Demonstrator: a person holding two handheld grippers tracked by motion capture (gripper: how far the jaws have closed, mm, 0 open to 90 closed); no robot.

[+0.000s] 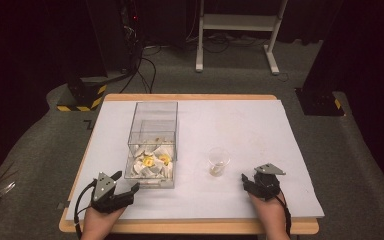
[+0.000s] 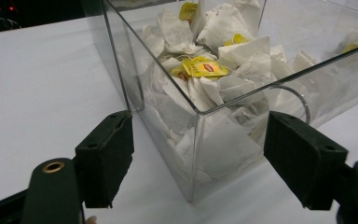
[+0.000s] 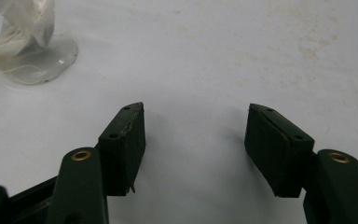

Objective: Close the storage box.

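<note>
A clear plastic box [image 1: 152,145] stands left of centre on the white table, holding several white tea bags with yellow tags [image 1: 150,162]. In the left gripper view the box's near corner [image 2: 193,154] rises between my wide-apart jaws, with tea bags [image 2: 205,67] heaped inside. My left gripper [image 1: 130,190] lies open at the box's front left corner, touching nothing. A small clear cup [image 1: 218,162] with a used tea bag stands at centre. My right gripper [image 1: 246,183] rests open on the table right of the cup [image 3: 25,42], empty.
The white sheet [image 1: 240,125] covers a wooden table [image 1: 190,227]. Beyond the far edge are a white stand [image 1: 237,22], cables and a black post with yellow-black base [image 1: 82,97] on grey carpet.
</note>
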